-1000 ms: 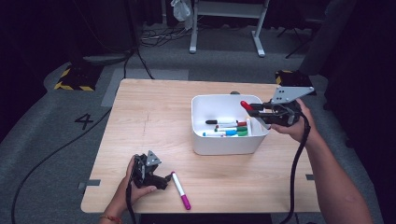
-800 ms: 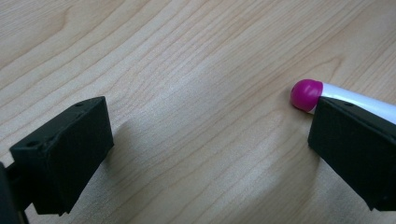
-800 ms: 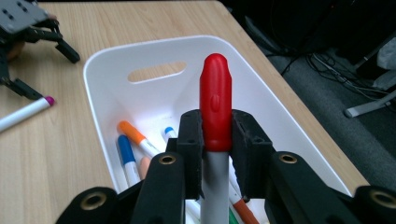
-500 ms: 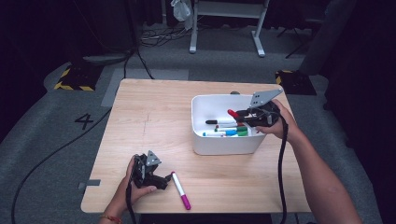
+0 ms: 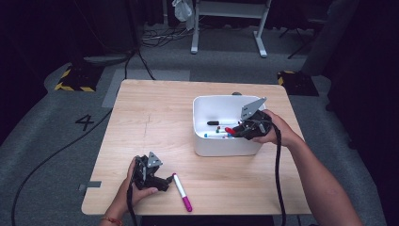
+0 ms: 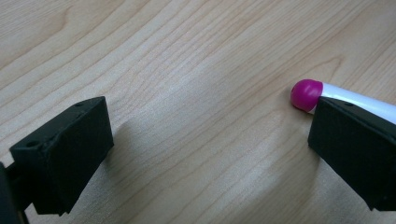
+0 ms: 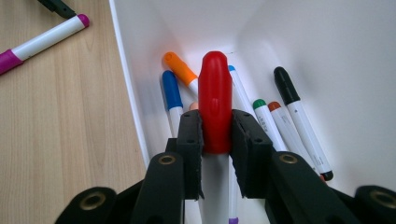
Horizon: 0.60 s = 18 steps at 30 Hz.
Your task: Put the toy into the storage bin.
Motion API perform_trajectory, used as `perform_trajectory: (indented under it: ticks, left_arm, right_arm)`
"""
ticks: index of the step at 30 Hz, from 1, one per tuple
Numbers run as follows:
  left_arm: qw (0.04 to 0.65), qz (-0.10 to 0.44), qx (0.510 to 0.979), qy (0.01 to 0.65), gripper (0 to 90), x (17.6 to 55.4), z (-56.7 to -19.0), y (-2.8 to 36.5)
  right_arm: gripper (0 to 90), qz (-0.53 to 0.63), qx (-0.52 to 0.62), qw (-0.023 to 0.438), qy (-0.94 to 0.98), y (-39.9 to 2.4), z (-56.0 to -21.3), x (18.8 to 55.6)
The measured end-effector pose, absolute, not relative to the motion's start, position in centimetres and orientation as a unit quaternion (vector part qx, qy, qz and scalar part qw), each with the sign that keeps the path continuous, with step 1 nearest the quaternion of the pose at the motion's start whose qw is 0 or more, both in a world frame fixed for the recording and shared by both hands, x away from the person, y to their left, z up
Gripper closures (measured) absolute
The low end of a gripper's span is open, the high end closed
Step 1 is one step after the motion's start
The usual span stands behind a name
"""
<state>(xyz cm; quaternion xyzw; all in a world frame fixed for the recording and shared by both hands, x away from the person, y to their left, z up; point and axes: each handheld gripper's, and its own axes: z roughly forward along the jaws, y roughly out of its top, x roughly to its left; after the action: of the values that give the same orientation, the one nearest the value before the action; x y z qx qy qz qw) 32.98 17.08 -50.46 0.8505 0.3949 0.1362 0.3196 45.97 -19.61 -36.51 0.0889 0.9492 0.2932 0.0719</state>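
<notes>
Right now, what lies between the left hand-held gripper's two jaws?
Bare table wood, in the left gripper view; the pink marker lies beside the right-hand jaw of the left hand-held gripper.

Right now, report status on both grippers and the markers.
Right gripper shut on red marker, inside white bin. Left gripper open beside magenta marker. Nothing in the way.

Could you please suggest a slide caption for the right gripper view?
Tongs shut on a red marker over the white bin of markers.
</notes>
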Motion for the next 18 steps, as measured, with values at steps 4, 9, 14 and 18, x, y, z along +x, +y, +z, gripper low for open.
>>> perform_trajectory:
  ticks: [4,9,14,18]
  left_arm:
    - [0.32,0.136,0.851,0.395,0.0,32.98,-50.46,17.08]
    - [0.32,0.136,0.851,0.395,0.0,32.98,-50.46,17.08]
    - [0.32,0.136,0.851,0.395,0.0,32.98,-50.46,17.08]
    - [0.32,0.136,0.85,0.395,0.0,32.98,-50.46,17.07]
  right_arm:
    - [74.1,0.287,0.102,0.074,0.95,-19.5,-36.57,46.02]
    - [66.0,0.294,0.115,0.078,0.945,-19.69,-36.54,46.1]
    - [57.9,0.304,0.133,0.093,0.939,-19.98,-36.49,46.09]
    - [52.2,0.327,0.147,0.108,0.927,-20.42,-36.14,45.74]
